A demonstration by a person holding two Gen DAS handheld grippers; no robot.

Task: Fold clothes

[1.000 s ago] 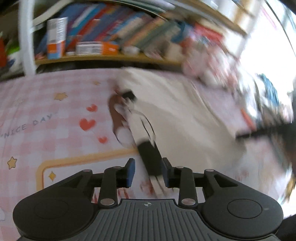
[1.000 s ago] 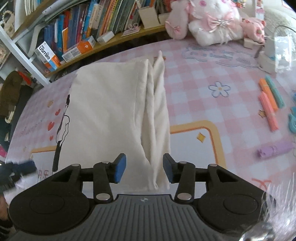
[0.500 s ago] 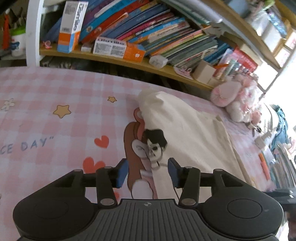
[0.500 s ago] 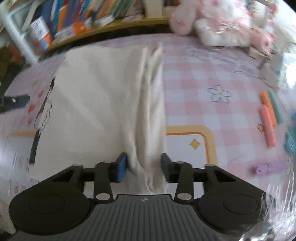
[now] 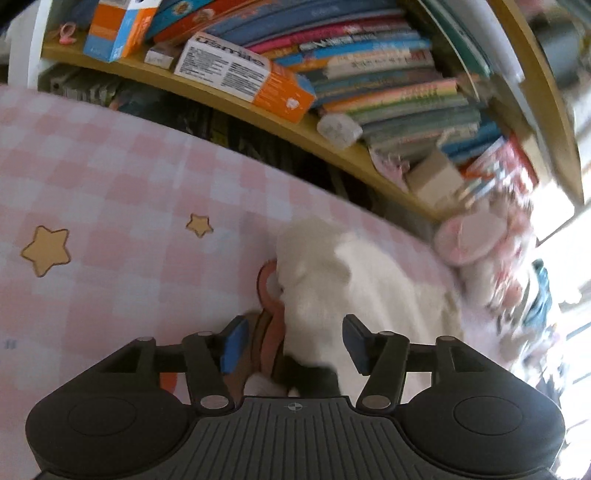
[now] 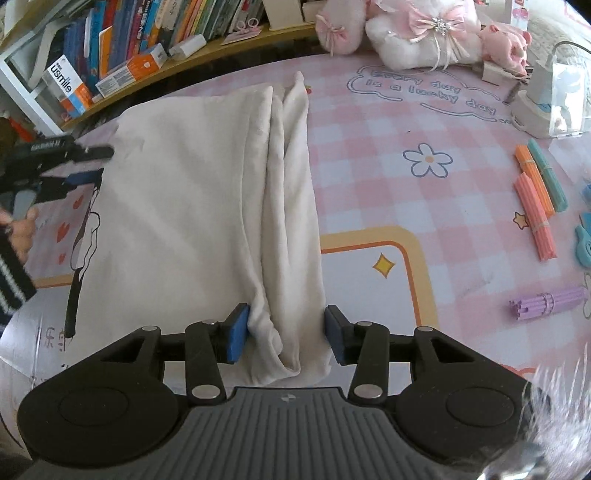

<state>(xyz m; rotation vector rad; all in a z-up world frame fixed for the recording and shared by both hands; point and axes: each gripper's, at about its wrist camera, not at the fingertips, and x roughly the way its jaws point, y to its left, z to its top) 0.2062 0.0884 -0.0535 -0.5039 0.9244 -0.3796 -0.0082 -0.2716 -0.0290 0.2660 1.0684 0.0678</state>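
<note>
A cream T-shirt [image 6: 192, 206] with a cartoon figure printed along one edge lies partly folded on a pink checked tablecloth [image 6: 388, 122], its gathered folds running in a ridge down the right side of the cloth. The right gripper [image 6: 286, 330] sits low over the near end of that ridge, its two blue pads on either side of the bunched fabric: the left pad touches the cloth, the right pad stands just clear of it, so the jaws are partly apart and not clamped. The left gripper [image 5: 291, 345], seen from the right wrist camera at the shirt's far left corner [image 6: 86, 164] in a person's hand [image 6: 20, 229] with a striped sleeve, has just been opening its jaws; they stand wide over the printed edge of the shirt [image 5: 354, 280], with fabric lying between the pads but not pinched. To the right of the shirt lie three bundles of sticks, one orange [image 6: 535, 206], one teal [image 6: 548, 177] and one purple [image 6: 546, 302]. Two orange and white toothbrush boxes [image 6: 129, 72] rest on a wooden shelf [image 6: 207, 59] of books behind the table, and pink plush toys [image 6: 417, 33] sit at the far edge.
</note>
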